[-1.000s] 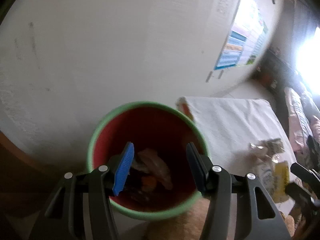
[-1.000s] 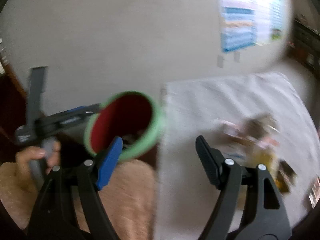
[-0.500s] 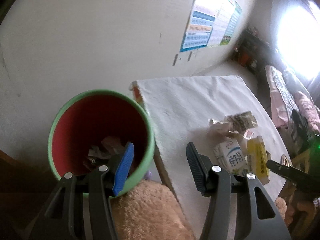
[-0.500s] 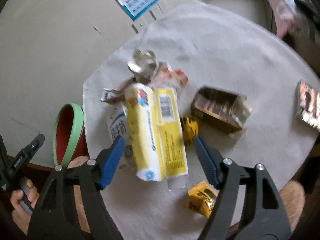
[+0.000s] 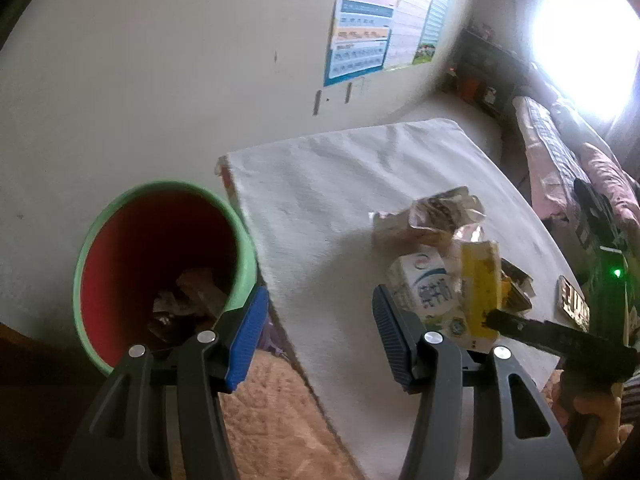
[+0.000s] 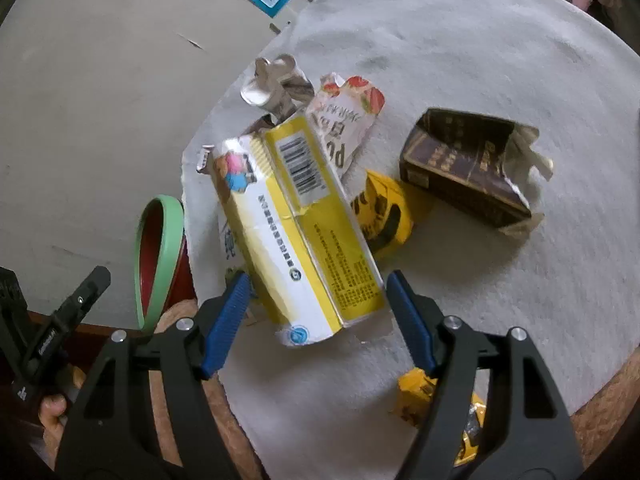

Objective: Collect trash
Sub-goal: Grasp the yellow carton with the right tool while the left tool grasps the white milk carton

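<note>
Yellow carton (image 6: 304, 232), flattened, glossy printed card, lies on the white cloth of the bench (image 6: 500, 40), leaning on the other litter. My right claw (image 6: 316, 308) straddles its near end, jaws apart, pads either side and not clearly pressing. Nothing held yet, I judge.

Risks: the carton is slick and wide, so if I close on the crushed edge it could buckle and squirt out. It overlaps the white milk carton (image 5: 424, 292), so that may drag along. The cloth is soft and wrinkly; going low could snag it and shift the whole pile.

Around it: crumpled silver foil wrapper (image 6: 276, 84), strawberry pouch (image 6: 348, 120), torn dark brown box (image 6: 468, 164), small yellow packets (image 6: 384, 212).

Bin (image 5: 160, 272), green rim and red inside, sits off the bench edge with scraps already in it. Left claw (image 5: 316, 336) hangs apart and empty between bin and bench.
</note>
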